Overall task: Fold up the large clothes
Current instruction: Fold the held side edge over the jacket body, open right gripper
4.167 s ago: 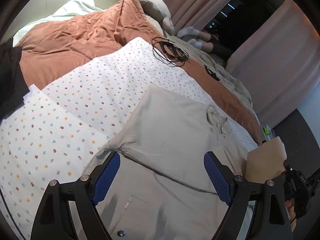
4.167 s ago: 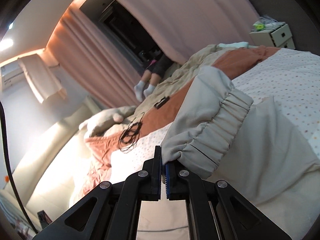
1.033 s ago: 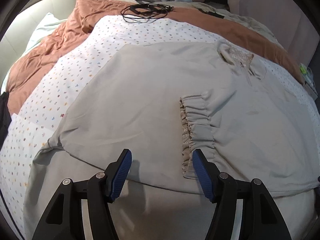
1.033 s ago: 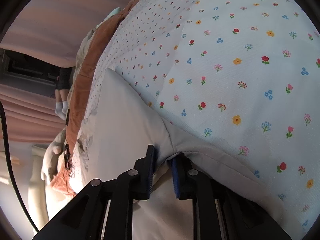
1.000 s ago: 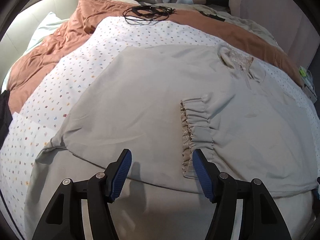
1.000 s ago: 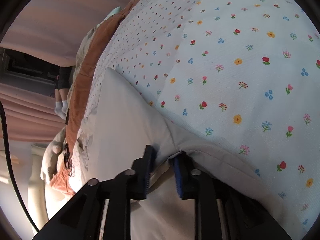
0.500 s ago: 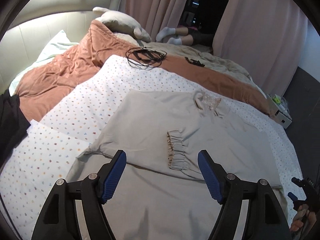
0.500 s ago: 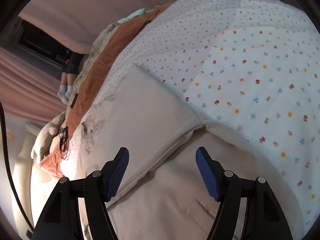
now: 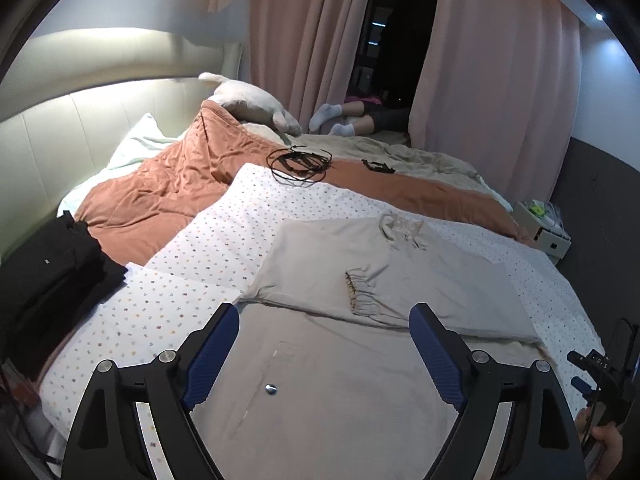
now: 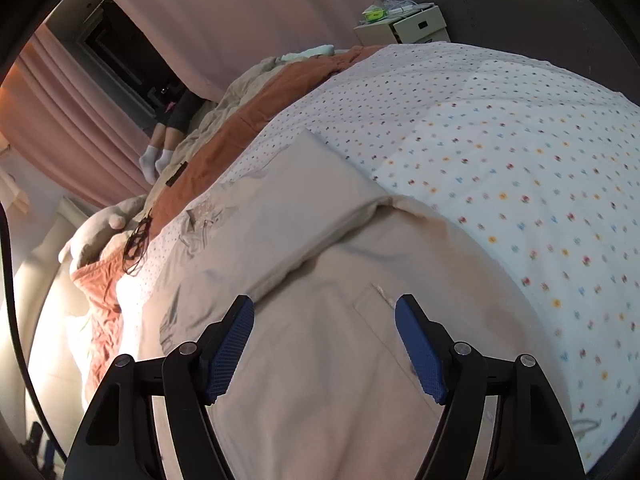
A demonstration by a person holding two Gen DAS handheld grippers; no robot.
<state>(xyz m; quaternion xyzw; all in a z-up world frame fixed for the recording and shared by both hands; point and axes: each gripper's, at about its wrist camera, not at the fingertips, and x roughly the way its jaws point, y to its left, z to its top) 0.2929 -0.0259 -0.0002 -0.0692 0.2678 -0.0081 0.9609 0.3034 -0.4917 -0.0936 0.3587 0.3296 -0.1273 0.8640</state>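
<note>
Both claws, left claw (image 9: 324, 354) and right claw (image 10: 325, 346), spread wide and empty, jaws having just opened.
Jacket (image 9: 360, 272) on bed (image 9: 224, 240): sleeves folded in; body folds remain.

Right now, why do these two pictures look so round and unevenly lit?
Left wrist view: fisheye lens bends the curtain and frames everything in a black ring; the headboard glows brightly. Right wrist view: tilted, glare washes out the left side, and the flowered sheet smears at the right edge.

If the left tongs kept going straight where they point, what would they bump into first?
Most likely the beige garment spread on the bed. The left tongs are open with nothing between them, tilted down at its flat lower part, though depth is hard to judge.
</note>
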